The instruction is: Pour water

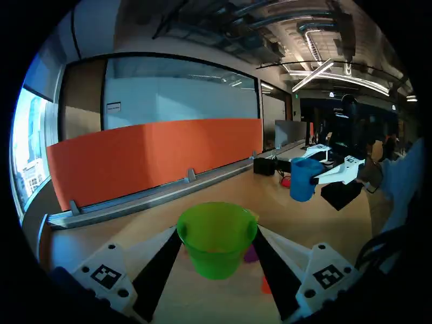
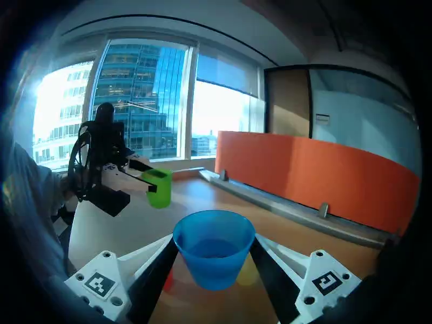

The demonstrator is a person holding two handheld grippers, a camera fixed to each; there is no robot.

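In the left gripper view, the left gripper (image 1: 217,232) has its fingers (image 1: 162,254) closed on the green cup (image 1: 217,245), one on each side of the wall just under the rim. The cup stands upright, clear of the wooden surface (image 1: 243,189), and whether it holds anything cannot be told. A small purple thing (image 1: 250,254) lies on the surface just behind it. Farther off to the right, the right gripper (image 1: 310,168) grips the blue cup (image 1: 302,181), also upright and raised off the surface, well apart from the green one. A pale sleeve (image 1: 402,178) shows behind that gripper. An orange panel (image 1: 156,156) runs along the far edge of the surface, with a black box (image 1: 264,166) near its end. In the right gripper view, the right gripper's fingers press on both sides of the blue cup, which sits upright at the bottom centre above the surface, and water appears to lie low inside it. To the left and farther off, the left gripper holds the green cup upright in the air between its fingers, with a person's arm beside it. Tall windows (image 2: 140,108) stand behind, and the orange panel stretches along the right.
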